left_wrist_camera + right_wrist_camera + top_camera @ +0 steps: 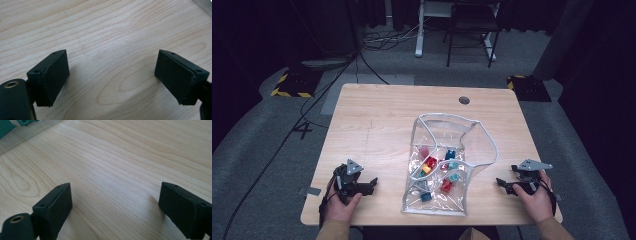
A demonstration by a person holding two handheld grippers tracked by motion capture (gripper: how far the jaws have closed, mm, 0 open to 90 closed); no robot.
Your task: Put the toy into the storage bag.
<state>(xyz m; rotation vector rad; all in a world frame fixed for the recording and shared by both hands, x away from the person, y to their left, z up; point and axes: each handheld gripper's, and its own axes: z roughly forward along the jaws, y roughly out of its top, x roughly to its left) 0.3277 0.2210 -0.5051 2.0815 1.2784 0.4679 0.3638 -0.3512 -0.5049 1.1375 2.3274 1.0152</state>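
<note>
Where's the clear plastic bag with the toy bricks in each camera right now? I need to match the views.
High view: the clear plastic bag lies right of centre on the table, between the two grippers.
Left gripper view: a sliver of its edge at the top right corner.
Right gripper view: its corner, with green bricks inside, at the top left.
Shared landmark: the light wood grain of the table.

Bare table (372, 125) left of the pouch (447, 165) (central obstacle).
</note>
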